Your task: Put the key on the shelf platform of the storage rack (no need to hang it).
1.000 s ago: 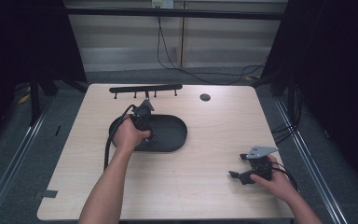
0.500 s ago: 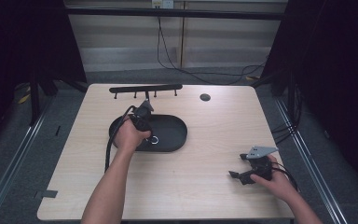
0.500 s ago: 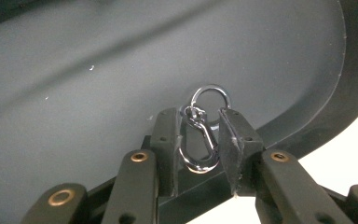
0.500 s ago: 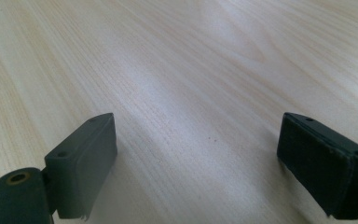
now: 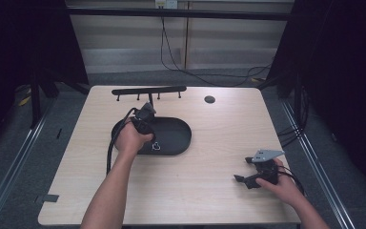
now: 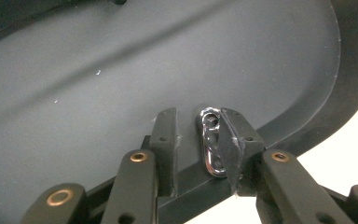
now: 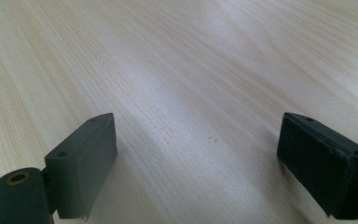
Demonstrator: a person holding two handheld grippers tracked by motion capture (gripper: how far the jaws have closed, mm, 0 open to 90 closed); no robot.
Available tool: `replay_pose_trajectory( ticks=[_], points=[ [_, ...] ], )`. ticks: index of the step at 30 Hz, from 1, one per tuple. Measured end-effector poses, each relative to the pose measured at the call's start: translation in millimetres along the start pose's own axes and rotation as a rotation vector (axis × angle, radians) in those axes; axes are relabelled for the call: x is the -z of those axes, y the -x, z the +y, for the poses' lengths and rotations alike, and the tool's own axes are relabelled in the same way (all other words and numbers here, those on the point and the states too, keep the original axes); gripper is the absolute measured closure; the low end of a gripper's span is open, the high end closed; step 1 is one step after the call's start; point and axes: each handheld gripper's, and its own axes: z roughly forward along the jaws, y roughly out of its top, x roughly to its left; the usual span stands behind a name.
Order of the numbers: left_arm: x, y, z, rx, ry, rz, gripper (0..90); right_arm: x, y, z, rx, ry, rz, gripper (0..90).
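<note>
From high view we saw left gripper (image 5: 148, 125) over dark oval tray (image 5: 176, 136), small metal clip (image 5: 156, 146) just glint at tray's near rim. Left gripper view gave more: jaws almost closed, clip (image 6: 210, 142) touching one pad (image 6: 233, 140), gap to other; firm hold we could not tell. Clip's long axis ran along jaws. Right gripper (image 5: 253, 177) rested on table (image 5: 219, 129), jaws wide apart, nothing between.

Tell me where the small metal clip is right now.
In the left gripper view, the metal clip lies in the black tray near its rim, between the left gripper jaws, against one of them. The high view shows it at the tray's near edge.
</note>
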Motion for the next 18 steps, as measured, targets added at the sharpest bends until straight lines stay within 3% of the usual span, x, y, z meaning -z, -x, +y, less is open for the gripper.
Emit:
replay_pose_trajectory(
  ticks=[18],
  points=[
    [11.2, 1.5, -10.4, -0.015, 0.011, -0.005, 54.3, 0.0, 0.0, 0.0, 0.0, 0.0, 0.0, 11.4]
  ],
)
